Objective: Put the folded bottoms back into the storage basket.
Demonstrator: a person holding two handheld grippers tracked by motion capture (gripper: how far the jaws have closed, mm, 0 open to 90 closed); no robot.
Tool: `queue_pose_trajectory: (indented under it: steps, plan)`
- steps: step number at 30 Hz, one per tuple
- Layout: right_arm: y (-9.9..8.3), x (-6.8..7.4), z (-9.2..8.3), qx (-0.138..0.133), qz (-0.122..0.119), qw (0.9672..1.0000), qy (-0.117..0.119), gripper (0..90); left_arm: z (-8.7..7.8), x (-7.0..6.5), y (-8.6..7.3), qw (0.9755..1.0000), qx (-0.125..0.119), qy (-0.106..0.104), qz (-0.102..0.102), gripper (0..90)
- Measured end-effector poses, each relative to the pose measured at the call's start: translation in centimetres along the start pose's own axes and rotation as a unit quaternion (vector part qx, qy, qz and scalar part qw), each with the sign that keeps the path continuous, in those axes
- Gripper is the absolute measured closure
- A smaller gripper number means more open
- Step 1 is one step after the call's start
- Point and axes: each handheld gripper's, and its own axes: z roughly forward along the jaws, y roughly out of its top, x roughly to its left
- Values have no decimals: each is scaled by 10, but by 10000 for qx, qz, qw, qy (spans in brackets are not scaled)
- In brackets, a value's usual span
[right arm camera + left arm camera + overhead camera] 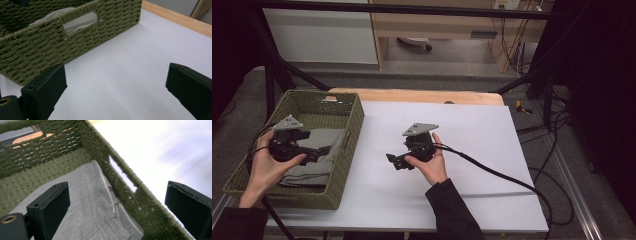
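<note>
A green woven basket (354, 125) stands on the left of the white table, with a folded grey cloth (314, 155) lying inside it. My left gripper (323, 151) hovers over the cloth inside the basket, open, with nothing between its jaws. In the left gripper view the grey cloth (90, 202) and the basket wall (130, 195) lie between the spread jaws. My right gripper (393, 161) is held above the white table sheet (472, 145) near the middle, open and empty, pointing toward the basket (50, 45).
A black cable (492, 172) trails from the right gripper across the table to the right edge. A wooden strip (422, 96) borders the far side of the white sheet. Black frame bars stand around the table.
</note>
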Motion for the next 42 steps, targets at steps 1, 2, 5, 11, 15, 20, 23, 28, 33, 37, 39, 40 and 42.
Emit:
queue_pose_trajectory:
  steps: [1, 2, 5, 11, 15, 20, 23, 28, 33, 37, 39, 40, 42]
  plan:
    - [-2, -2, -3, -4, 13, 10000, 9, 39, 1, -2, 1, 10000, -9, -11, 6, 56]
    - [-4, -4, -5, -8, 30, 10000, 11, 38, 2, -4, 1, 10000, -4, -24, 33, 56]
    - [-9, -10, -12, 10, 42, 10000, -4, 35, 5, -10, 2, 9999, -2, -63, 89, 56]
    - [-20, -22, -27, 43, 11, 10000, -80, 32, 13, -23, 4, 9996, -34, -236, 177, 56]
    - [-28, -30, -37, 107, 0, 9999, -135, 33, 17, -30, 5, 9993, -57, -308, 226, 56]
    - [-38, -41, -51, 97, 59, 9998, -179, 34, 23, -37, 5, 9988, -84, -413, 258, 56]
    - [-45, -47, -58, 98, 84, 9997, -200, 37, 26, -40, 4, 9986, -81, -434, 288, 56]
    - [-57, -58, -70, 153, 139, 9995, -235, 38, 30, -46, 2, 9983, -98, -471, 336, 53]
    - [-67, -69, -82, 136, 249, 9990, -346, 38, 35, -50, 1, 9979, -111, -505, 378, 51]
    - [-77, -76, -91, 164, 306, 9985, -421, 37, 39, -52, -1, 9979, -91, -505, 401, 48]
    - [-82, -80, -96, 165, 351, 9982, -450, 37, 40, -52, -2, 9979, -71, -505, 408, 46]
    - [-84, -82, -98, 159, 370, 9981, -465, 36, 41, -53, -3, 9979, -65, -499, 418, 46]
    - [-89, -86, -102, 133, 423, 9978, -499, 35, 42, -53, -3, 9979, -50, -489, 432, 45]
